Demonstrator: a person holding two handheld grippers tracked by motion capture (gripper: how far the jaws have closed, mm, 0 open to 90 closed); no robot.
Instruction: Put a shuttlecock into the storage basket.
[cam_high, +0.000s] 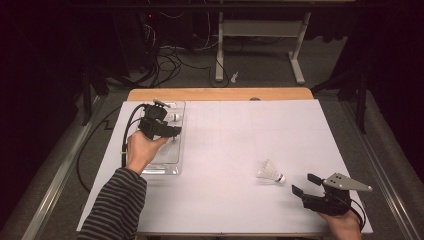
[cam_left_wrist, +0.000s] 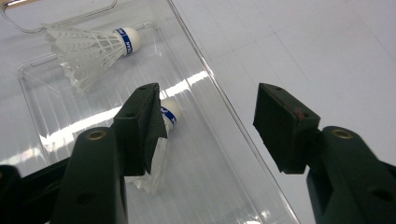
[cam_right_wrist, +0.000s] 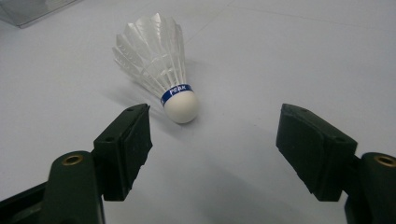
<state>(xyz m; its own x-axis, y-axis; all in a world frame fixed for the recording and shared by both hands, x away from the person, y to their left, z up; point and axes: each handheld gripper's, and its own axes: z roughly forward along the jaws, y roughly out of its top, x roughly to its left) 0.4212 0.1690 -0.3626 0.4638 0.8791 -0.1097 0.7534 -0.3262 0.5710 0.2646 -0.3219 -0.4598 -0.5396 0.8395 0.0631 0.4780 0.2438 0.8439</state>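
Observation:
A clear plastic tray (cam_high: 165, 167) lies at the table's left. My left gripper (cam_high: 172, 131) hovers over it, open (cam_left_wrist: 208, 116), nothing between the pads. Two white shuttlecocks with blue bands lie in the tray: one (cam_left_wrist: 88, 49) near the far end (cam_high: 172, 117), another (cam_left_wrist: 170, 112) partly hidden behind the left jaw. A third shuttlecock (cam_high: 270, 172) lies on its side on the white table at the right, cork toward my right gripper (cam_high: 305, 184). That gripper rests low near the front edge, open (cam_right_wrist: 215, 135), with the shuttlecock (cam_right_wrist: 159, 60) just beyond its fingertips, untouched.
A white sheet (cam_high: 225, 150) covers the wooden table (cam_high: 220, 94). Beyond the far edge stand a desk frame (cam_high: 260, 30) and loose cables (cam_high: 165, 62) on the floor. A striped sleeve (cam_high: 117, 205) reaches in from the bottom left.

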